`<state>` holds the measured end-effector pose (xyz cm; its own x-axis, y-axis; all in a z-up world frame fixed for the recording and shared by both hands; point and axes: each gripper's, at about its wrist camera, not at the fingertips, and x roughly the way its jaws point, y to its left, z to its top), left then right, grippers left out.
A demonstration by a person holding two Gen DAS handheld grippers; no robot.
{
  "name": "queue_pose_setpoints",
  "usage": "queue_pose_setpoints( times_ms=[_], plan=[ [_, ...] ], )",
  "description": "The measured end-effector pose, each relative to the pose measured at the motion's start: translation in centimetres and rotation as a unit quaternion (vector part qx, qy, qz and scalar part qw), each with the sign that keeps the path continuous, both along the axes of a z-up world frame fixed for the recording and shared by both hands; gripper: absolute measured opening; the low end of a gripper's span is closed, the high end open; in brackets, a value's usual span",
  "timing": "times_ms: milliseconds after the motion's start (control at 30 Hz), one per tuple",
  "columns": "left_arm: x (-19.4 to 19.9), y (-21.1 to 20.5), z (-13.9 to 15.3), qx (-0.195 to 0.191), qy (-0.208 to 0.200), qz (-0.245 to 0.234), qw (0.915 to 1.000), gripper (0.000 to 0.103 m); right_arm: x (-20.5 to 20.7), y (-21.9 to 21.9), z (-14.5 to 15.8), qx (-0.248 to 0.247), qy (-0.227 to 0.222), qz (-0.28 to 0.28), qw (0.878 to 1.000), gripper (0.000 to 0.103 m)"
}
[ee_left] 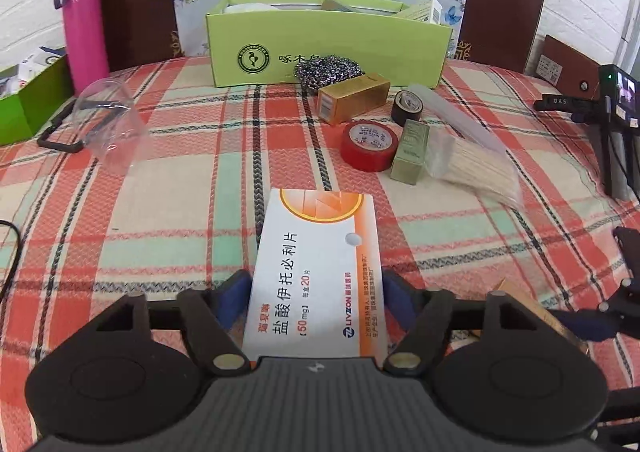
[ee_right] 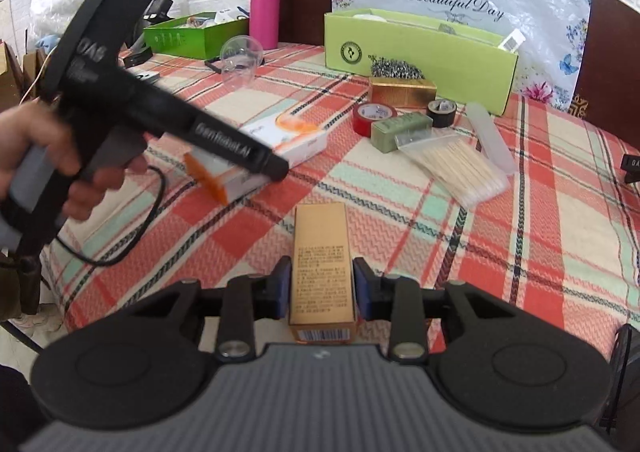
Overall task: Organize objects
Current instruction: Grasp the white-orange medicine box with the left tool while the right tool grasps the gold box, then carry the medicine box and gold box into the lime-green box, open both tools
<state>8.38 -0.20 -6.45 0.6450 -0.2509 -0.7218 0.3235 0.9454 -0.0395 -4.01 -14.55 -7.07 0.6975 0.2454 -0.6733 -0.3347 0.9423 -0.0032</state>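
My left gripper (ee_left: 316,294) is shut on a white and orange medicine box (ee_left: 320,264), held above the plaid tablecloth; the box also shows in the right wrist view (ee_right: 240,167) under the left gripper body. My right gripper (ee_right: 322,286) is shut on a tall gold box (ee_right: 322,264). A light green open carton (ee_left: 320,47) stands at the back of the table, also in the right wrist view (ee_right: 420,47).
On the cloth lie a steel scourer (ee_left: 328,67), another gold box (ee_left: 354,97), red tape (ee_left: 368,145), black tape (ee_left: 407,107), an olive box (ee_left: 410,151), a bag of sticks (ee_left: 476,167), a clear cup (ee_left: 114,123), a pink flask (ee_left: 84,27) and a dark green box (ee_left: 28,99).
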Motion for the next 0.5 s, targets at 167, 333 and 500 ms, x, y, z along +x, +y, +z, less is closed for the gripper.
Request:
queue_pose_setpoints(
  times_ms=[167, 333, 500],
  plan=[
    [0.12, -0.28, 0.03, 0.014, -0.003, 0.011, 0.9998, 0.082, 0.04, 0.24, 0.22, 0.002, -0.008, -0.002, 1.0, 0.033],
    [0.16, -0.37, -0.18, 0.014, 0.001, 0.015, 0.9998, 0.082, 0.48, 0.16, -0.18, 0.009, -0.003, -0.006, 1.0, 0.033],
    [0.45, -0.01, -0.18, -0.006, -0.003, 0.017, 0.9998, 0.069, 1.0, -0.14, -0.39, 0.019, 0.004, -0.01, 1.0, 0.032]
  ],
)
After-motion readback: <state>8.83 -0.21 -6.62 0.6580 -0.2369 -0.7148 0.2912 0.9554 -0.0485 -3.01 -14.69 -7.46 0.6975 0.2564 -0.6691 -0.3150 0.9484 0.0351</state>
